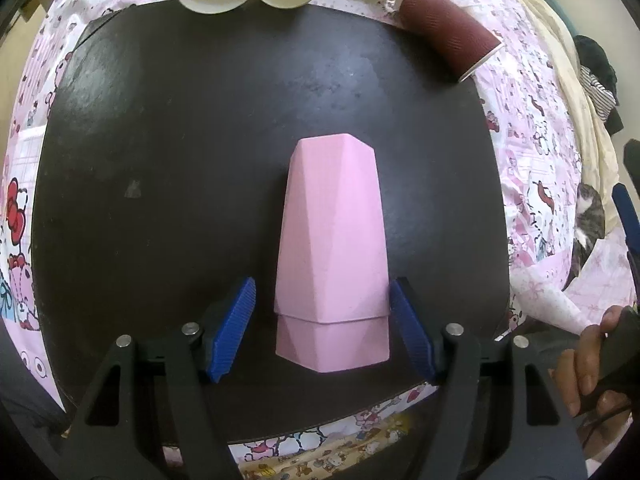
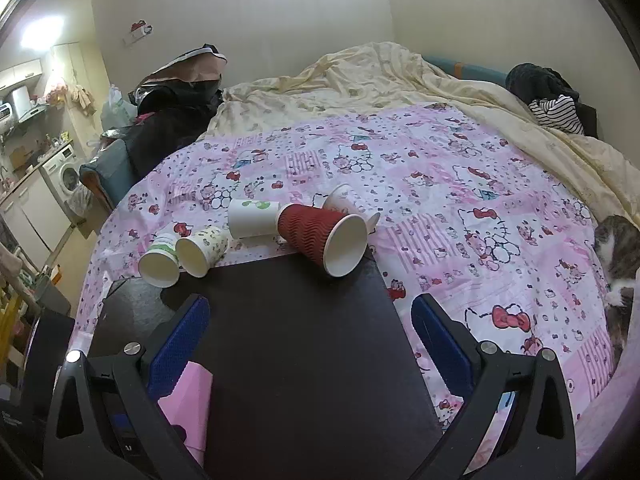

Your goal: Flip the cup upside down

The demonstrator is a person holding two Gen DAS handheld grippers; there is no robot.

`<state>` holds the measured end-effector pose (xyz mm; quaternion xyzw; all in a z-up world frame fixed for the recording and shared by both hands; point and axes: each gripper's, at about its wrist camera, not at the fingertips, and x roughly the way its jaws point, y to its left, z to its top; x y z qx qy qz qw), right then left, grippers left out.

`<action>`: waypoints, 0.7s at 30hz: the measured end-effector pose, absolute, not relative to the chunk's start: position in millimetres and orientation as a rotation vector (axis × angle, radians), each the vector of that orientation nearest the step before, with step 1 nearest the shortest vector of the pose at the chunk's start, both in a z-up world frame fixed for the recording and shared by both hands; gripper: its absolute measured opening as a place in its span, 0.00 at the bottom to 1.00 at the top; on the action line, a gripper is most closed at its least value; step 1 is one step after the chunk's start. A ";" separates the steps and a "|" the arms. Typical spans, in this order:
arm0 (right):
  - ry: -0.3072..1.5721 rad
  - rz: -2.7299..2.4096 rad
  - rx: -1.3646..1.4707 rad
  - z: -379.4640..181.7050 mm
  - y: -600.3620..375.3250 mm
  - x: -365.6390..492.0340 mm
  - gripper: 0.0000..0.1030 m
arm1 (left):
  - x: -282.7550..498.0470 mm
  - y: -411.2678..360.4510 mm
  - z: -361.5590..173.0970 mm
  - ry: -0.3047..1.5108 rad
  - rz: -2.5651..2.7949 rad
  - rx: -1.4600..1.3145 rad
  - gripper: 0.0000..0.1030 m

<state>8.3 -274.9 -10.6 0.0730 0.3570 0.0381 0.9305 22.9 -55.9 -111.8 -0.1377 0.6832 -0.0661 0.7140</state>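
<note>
Standing on its wide rim with the narrow base uppermost, the pink faceted cup [image 1: 334, 240] is seen on the glossy black tabletop [image 1: 180, 140], its reflection visible directly beneath it. The left gripper [image 1: 322, 320] is spread wide around the cup's lower part, with a blue ribbed pad [image 1: 234, 328] set on either side; a clear gap is seen on one side, while on the other contact cannot be judged. The right gripper [image 2: 310, 352] is held open over the table's near edge and nothing is gripped by it; a corner of the pink cup [image 2: 190, 404] is glimpsed beside one of its fingers. At the table's far edge a red ribbed paper cup [image 2: 320, 238] is laid on its side, and several white paper cups [image 2: 182, 254] are tipped over beside it on the pink cartoon-print bedspread [image 2: 460, 200]. A cat [image 2: 618, 256] is partly seen at the bedspread's edge.
</note>
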 end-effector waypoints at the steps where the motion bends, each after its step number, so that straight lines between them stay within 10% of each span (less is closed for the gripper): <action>1: 0.732 0.078 0.150 -10.8 -275.2 8.4 1.00 | 23.4 -55.8 -111.2 1.513 -0.145 -0.306 0.65; 21: 0.784 0.124 0.186 -20.5 -271.0 9.1 1.00 | 12.5 -0.1 -64.6 1.294 -0.029 -0.139 0.65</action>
